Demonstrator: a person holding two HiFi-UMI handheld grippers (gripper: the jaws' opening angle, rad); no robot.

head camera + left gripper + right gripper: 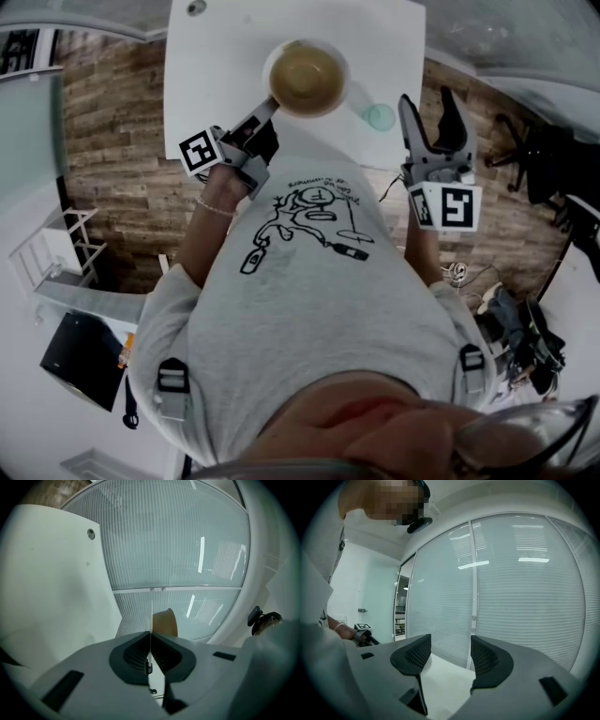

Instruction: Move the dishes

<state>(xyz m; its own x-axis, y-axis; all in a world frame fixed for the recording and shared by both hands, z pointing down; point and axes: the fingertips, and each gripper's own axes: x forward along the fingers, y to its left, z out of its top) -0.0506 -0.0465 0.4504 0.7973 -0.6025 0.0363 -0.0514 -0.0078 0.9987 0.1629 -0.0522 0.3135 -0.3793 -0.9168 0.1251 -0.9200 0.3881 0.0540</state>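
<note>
Wood-plank flooring frames a smooth white worktop (216,56). Near its near edge, the left gripper (269,106) has its jaws clamped on the thin rim of a round bowl (307,78), white outside and glossy brown inside. To the right, the right gripper (427,97) hangs empty, jaws apart. The bowl looks mid-carry, and the next move calls for keeping it level.

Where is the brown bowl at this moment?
In the head view the brown bowl is at top centre, over the white table, its rim pinched by the left tongs; a small clear cup stands to its right.
</note>
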